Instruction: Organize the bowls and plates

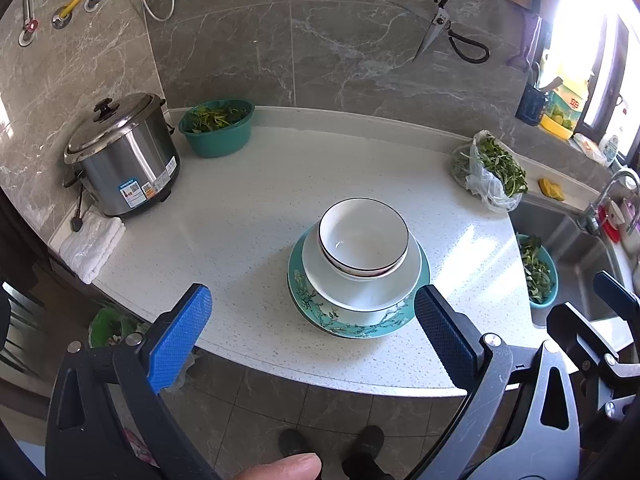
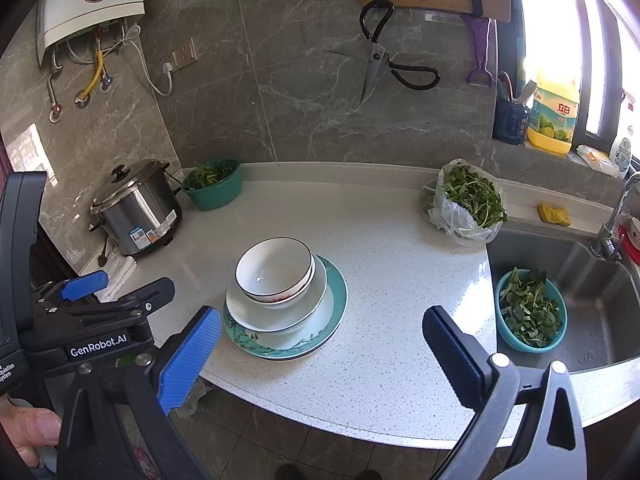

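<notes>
A stack of dishes stands on the white counter (image 1: pixel 248 200). At the bottom is a teal floral plate (image 1: pixel 320 314), on it a wide white bowl (image 1: pixel 360 292), then a bowl with a red mark and a black-rimmed white bowl (image 1: pixel 362 234) on top. The same stack shows in the right wrist view, with the plate (image 2: pixel 336 300) under the top bowl (image 2: pixel 274 268). My left gripper (image 1: pixel 312 320) is open and empty, held just in front of the stack. My right gripper (image 2: pixel 322 340) is open and empty, to the right of the left gripper and short of the counter edge.
A steel rice cooker (image 1: pixel 124 156) and a teal basin of greens (image 1: pixel 218 126) stand at the back left, a folded white towel (image 1: pixel 92 242) beside them. A bag of greens (image 2: pixel 468 204) lies at the right. The sink (image 2: pixel 592 280) holds a teal basket of greens (image 2: pixel 530 312).
</notes>
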{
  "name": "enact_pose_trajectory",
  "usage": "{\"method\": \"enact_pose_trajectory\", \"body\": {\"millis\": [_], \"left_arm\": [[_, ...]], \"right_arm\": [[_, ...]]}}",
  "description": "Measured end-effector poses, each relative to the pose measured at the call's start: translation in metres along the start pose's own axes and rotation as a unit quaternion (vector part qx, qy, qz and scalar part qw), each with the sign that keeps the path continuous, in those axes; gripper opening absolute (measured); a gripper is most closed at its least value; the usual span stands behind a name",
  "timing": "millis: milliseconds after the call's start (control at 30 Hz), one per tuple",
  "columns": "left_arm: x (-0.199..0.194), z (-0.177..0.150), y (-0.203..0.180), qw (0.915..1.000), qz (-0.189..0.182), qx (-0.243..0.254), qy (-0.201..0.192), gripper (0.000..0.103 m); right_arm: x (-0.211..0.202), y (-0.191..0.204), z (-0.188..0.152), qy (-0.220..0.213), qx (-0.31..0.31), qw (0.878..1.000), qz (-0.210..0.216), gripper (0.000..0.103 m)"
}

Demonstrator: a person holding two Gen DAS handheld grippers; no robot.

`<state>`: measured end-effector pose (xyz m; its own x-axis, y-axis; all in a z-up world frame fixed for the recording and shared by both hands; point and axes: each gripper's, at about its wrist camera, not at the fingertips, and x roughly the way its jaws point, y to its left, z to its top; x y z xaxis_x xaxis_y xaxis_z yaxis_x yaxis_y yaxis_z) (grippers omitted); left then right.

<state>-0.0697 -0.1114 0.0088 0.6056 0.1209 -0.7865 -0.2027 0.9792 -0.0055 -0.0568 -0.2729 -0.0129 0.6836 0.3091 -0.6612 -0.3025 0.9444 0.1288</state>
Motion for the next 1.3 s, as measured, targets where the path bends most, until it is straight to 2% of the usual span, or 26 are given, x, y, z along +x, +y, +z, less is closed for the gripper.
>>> {"method": "enact_pose_trajectory", "body": {"millis": [733,1300], "left_arm": [[-0.005,-0.007,-0.004,0.9998,0.017,-0.004,-0.01,0.103],[-0.009,-0.013,-0.003,0.9996,0.025,-0.009,-0.013,0.103]], "right_arm": [[0.007,-0.002,0.001,0.014,0.0,1.0,-0.003,0.103],[0.01,0.0,0.0,0.021,-0.002,0.999,-0.027,0.103]]}}
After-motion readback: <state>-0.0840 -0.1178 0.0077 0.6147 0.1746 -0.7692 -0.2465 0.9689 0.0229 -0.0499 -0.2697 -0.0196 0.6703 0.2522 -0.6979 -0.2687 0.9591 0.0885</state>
